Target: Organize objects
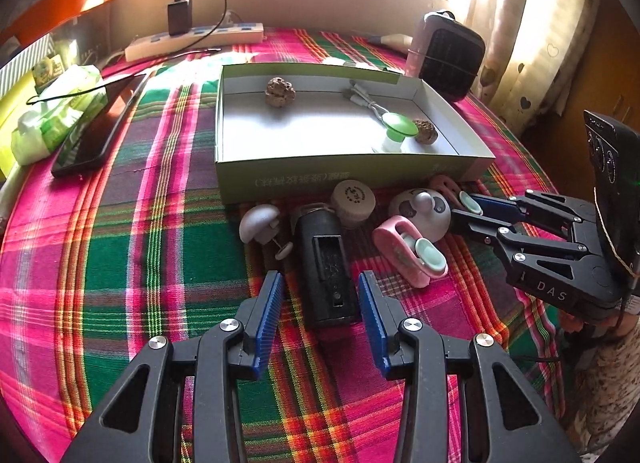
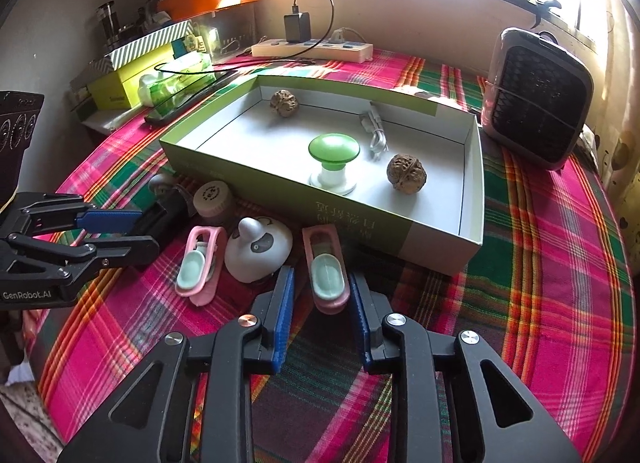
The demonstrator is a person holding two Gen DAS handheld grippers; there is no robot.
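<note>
On the woven plaid worktop, the left claw gapes wide around a matte black rectangular device. The right claw brackets a glossy pink clip, contact unclear. At 12 o'clock, the cardboard box holds two wrinkled walnuts.

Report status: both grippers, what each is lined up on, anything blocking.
Left gripper open, straddling black device. Right gripper open around pink clip. Both things on cloth, outside box. Nothing blocking.

- My work surface: a table under a plaid cloth.
- Resting on it: open green box, black device, two pink clips, panda-face piece, phone, power strip, small heater.
</note>
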